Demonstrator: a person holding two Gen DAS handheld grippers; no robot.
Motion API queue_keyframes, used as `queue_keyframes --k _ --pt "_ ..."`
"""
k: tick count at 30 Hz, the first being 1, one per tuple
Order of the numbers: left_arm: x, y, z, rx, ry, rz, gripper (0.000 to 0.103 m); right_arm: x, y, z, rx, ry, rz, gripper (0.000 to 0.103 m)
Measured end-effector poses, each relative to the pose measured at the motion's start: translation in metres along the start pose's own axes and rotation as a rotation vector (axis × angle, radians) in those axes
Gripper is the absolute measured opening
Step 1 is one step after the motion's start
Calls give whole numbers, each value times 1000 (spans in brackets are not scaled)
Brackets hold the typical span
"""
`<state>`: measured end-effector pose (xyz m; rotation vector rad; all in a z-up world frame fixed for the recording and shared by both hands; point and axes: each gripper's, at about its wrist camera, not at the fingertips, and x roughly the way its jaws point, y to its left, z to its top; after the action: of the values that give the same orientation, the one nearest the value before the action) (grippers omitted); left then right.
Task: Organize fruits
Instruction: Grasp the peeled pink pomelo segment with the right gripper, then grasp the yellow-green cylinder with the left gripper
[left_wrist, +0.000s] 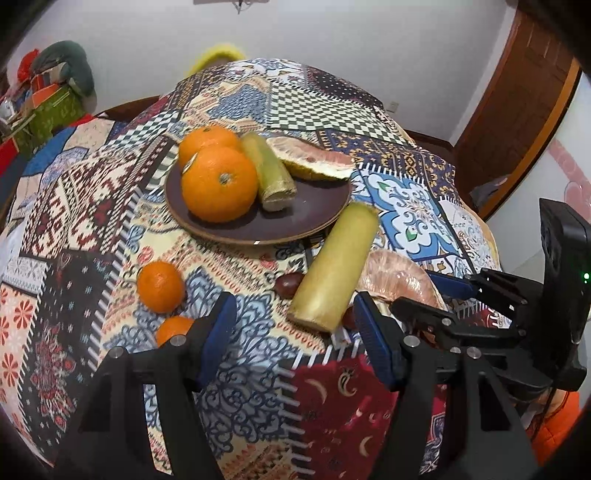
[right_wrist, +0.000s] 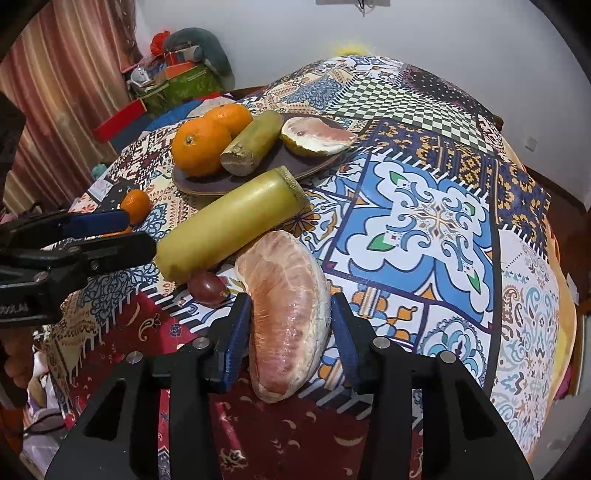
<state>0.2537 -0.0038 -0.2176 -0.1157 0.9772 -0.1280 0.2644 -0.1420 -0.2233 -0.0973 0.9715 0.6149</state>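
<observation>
A peeled pink pomelo segment (right_wrist: 288, 317) lies on the patterned tablecloth between the fingers of my right gripper (right_wrist: 290, 299). The right pad stands a sliver off it, so the jaws are open. A long yellow-green sugarcane piece (right_wrist: 229, 229) lies just beyond, with a small dark red fruit (right_wrist: 207, 288) beside it. The brown plate (left_wrist: 306, 218) holds two oranges (left_wrist: 219, 184), a shorter sugarcane piece (left_wrist: 271, 173) and a pomelo wedge in its rind (left_wrist: 314, 158). My left gripper (left_wrist: 294, 304) hovers open and empty near the long sugarcane piece (left_wrist: 334, 266). Two small mandarins (left_wrist: 160, 286) sit to its left.
The round table's cloth (right_wrist: 436, 221) drops off at the right and near edges. Boxes and bags (right_wrist: 177, 81) are piled against the wall at the back left, and a wooden door (left_wrist: 517, 103) stands at the right. My right gripper (left_wrist: 417, 291) sits close beside my left.
</observation>
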Motion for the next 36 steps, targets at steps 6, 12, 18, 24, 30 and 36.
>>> queue_keyframes --k 6,12,18,24,30,36 --pt "14 -19 14 58 4 -7 65 -13 -20 -7 46 -26 -54 40" --pt "37 -35 28 114 39 -17 65 -23 -31 -11 71 -30 -62 40" --pt "58 -42 29 151 89 -16 54 -21 -36 -10 82 -22 -20 43" --pt "71 -41 33 135 109 -28 54 -9 -33 -7 37 -2 -16 44" --pt "82 -46 38 144 106 -4 51 -8 -33 -9 40 -18 -22 42" --pt "76 -41 38 123 94 -30 46 -12 -34 -8 55 -23 -13 41"
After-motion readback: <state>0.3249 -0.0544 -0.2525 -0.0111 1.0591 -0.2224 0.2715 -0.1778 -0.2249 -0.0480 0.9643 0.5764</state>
